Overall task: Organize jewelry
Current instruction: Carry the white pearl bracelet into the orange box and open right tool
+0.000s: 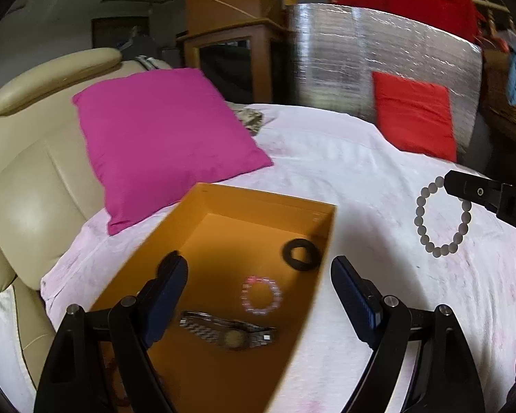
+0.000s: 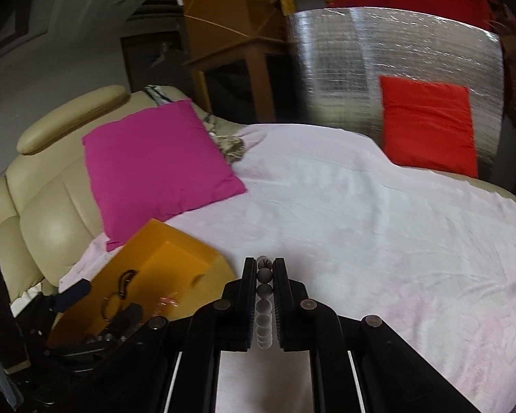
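Bracelet (image 1: pixel 442 216) beads, grey and round, are pinched between the pressed-together fingers of the right gripper (image 2: pixel 265 268). It is held up in the air, above the pale sheet (image 1: pixel 361 179), and most of its loop hangs free below the fingertips. To the left of that gripper an orange box (image 1: pixel 268 199) is seen lying on the sheet. The left gripper (image 1: pixel 258 268) is spread wide with nothing between its fingers, and the box is right under it. Inside the box, just ahead of those fingers, a black ring (image 1: pixel 302 254), a pink bead bracelet (image 1: pixel 261 294) and a metal watch (image 1: pixel 228 334) are laid. A pink pillow (image 1: pixel 161 141) is seen beyond the box.
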Demonstrator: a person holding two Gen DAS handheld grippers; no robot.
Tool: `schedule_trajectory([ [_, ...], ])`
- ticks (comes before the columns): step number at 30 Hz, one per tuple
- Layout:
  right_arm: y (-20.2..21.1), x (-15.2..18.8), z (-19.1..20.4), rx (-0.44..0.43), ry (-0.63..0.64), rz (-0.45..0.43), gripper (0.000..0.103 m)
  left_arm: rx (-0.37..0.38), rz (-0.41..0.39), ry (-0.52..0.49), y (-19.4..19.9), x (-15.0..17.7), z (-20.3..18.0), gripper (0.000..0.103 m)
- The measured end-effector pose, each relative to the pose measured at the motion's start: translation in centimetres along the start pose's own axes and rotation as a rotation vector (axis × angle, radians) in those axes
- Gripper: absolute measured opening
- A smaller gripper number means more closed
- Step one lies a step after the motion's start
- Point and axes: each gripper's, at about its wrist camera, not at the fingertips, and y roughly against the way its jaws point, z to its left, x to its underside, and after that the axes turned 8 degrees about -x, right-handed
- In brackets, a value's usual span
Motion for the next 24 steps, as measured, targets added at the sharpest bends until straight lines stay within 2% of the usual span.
schedule_trajectory([
  [11, -5.9, -0.8, 7.6, -0.090, 0.082, 0.074, 0.011, -0.063, 0.047, 0.126, -1.8, 0.5, 6.5, 0.086],
  [19, -11.1, 0.5, 10.0, -0.103, 0.089, 0.161, 0.011, -0.119, 0.068, 0.155, -2.9, 1.1, 9.5, 0.086],
  [24, -13.1, 1.0, 10.4, -0.090, 0.081, 0.182, 0.011, -0.155, 0.105, 0.151, -4.0, 1.6, 10.4, 0.086],
])
